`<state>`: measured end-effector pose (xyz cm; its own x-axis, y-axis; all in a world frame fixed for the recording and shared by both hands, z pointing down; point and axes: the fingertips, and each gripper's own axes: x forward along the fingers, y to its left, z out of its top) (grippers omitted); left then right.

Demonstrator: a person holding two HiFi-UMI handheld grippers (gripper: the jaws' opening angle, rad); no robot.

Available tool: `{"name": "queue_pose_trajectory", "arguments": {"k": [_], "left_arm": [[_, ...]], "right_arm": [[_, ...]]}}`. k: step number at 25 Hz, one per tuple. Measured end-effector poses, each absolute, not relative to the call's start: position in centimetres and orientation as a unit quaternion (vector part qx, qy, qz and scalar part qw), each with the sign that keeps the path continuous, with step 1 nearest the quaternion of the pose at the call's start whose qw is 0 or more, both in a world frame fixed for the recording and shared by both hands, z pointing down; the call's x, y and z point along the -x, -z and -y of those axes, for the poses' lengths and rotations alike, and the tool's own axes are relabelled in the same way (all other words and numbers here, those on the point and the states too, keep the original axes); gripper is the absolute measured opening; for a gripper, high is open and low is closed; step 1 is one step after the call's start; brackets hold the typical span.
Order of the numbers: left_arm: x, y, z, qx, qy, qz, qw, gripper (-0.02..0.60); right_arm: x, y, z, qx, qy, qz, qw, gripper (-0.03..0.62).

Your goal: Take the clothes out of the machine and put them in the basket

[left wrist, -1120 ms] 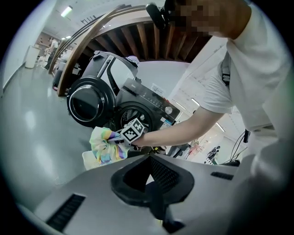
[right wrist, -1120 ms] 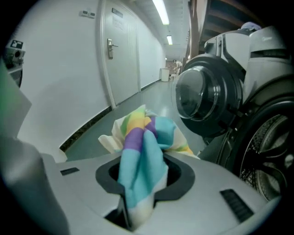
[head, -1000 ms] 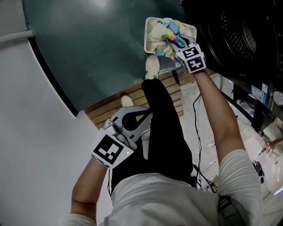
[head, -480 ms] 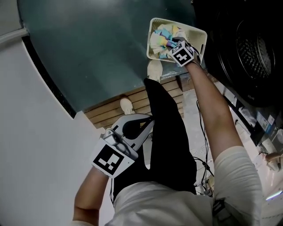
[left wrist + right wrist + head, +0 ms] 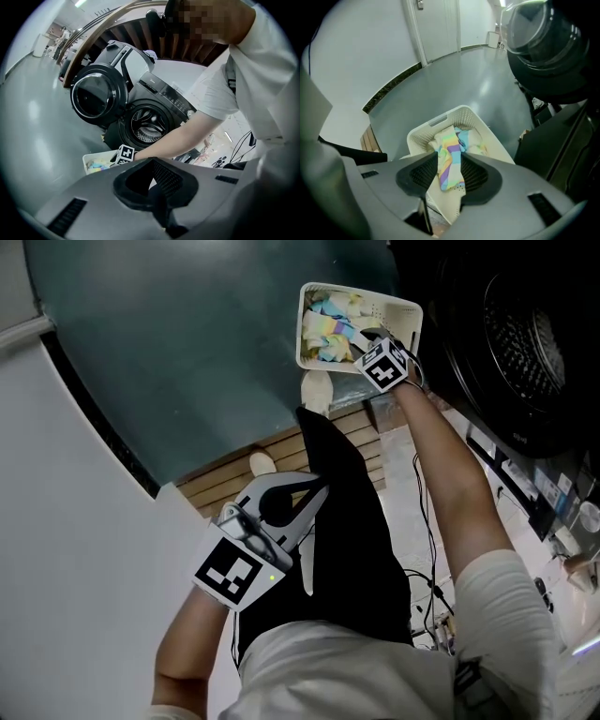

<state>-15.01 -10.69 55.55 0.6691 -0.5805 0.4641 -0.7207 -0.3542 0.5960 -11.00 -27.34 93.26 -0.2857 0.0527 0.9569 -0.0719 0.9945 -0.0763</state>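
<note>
Right hand-held gripper [image 5: 450, 153] points steeply down over the basket [image 5: 440, 121]; a pastel striped cloth [image 5: 451, 171] hangs between its jaws, lower end already among the other clothes inside; jaws have just been opening, yet the pads appear to touch the cloth on both sides, so the hold looks loosened, not released.

Left hand-held gripper [image 5: 151, 161] clenched on nothing, held low beside the person's leg, well apart from the basket.

Cloth: thin, limp knit, light; judged to drape and fall freely once let go; no breakage risk; best pinched at a bunched fold, since a single edge would let it trail over the rim.

Basket: white plastic, rectangular, perforated walls, stiff; stands on the floor just beside the machine [image 5: 147, 126]; its round door [image 5: 96, 96] stands open; ribbed metal drum visible, contents not discernible.
</note>
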Motion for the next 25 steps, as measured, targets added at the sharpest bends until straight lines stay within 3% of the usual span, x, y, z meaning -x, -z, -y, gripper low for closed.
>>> {"name": "queue_pose_trajectory", "arguments": {"k": [10,25], "left_arm": [[13.9,-48.7,7.7,-0.850,-0.097,0.378,0.353,-0.004],[15.2,-34.7,-0.4,-0.878,-0.141,0.389,0.240,-0.003]], "right_arm": [[10.7,-82.6,24.3,-0.049,-0.068,0.832,0.548,0.153],[7.9,-57.3,11.1,-0.108,-0.166,0.903,0.382,0.107]]}}
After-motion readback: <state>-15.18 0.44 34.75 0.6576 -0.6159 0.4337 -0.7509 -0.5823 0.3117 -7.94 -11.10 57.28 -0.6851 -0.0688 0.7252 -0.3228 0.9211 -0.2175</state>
